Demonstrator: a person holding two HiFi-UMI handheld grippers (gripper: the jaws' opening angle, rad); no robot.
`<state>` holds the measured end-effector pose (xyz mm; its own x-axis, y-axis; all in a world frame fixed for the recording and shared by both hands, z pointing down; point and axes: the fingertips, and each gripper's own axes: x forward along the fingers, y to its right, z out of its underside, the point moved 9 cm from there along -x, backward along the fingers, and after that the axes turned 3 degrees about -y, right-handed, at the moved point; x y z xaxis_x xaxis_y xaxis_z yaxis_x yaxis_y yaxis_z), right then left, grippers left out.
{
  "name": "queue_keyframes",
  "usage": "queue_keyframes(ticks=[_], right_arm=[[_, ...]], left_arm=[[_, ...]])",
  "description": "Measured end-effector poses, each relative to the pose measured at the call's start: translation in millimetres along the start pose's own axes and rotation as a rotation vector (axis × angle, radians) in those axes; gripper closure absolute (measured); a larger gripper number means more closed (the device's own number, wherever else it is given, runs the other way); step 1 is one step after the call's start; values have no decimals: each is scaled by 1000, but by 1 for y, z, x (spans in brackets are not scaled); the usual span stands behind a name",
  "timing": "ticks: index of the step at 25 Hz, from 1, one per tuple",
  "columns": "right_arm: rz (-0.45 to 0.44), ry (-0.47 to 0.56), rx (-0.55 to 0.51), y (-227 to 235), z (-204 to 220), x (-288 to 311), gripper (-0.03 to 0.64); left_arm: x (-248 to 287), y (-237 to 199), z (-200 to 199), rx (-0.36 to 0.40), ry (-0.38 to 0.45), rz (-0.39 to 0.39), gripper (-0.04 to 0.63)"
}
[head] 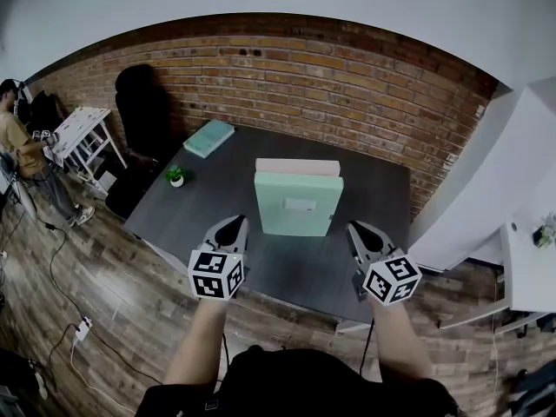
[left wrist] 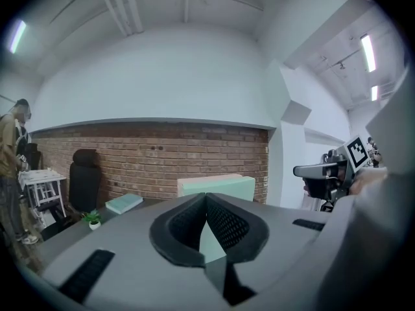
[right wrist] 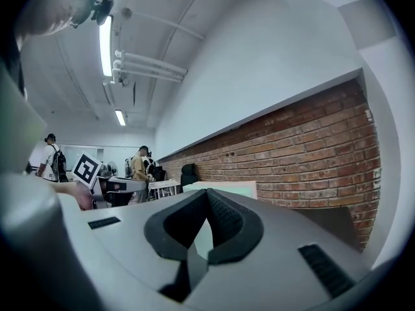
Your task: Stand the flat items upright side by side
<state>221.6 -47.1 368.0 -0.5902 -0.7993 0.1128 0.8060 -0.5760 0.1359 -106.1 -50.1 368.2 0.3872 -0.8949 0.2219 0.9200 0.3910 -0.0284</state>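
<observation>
Two flat box-like items stand upright, one against the other, at the middle of the dark table (head: 382, 189): a mint green one (head: 298, 203) in front and a pale pink one (head: 297, 167) behind it. A teal book (head: 208, 137) lies flat at the far left corner. My left gripper (head: 234, 223) and right gripper (head: 356, 229) hover near the table's front edge, on either side of the green item and apart from it. Both are shut with nothing in them. In the left gripper view the green item (left wrist: 227, 185) rises beyond the shut jaws, and in the right gripper view its top (right wrist: 227, 188) shows too.
A small potted plant (head: 176, 176) stands on the table's left part. A black chair (head: 143, 111) and a brick wall (head: 347, 85) are behind the table. A person (head: 19, 142) stands by a white cart (head: 82, 133) at far left. White furniture (head: 526, 268) is at right.
</observation>
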Motion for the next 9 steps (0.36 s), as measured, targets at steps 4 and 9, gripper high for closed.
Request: queue_keyframes(ticks=[4,9], right_arm=[[-14,9,-9,-2,-2,-3,601],[-24,17,-4,1,-2,-16,601]], left_arm=[[-1,6,0,4,-1,-4,577],[-1,23,-3,21,10,-5,577]])
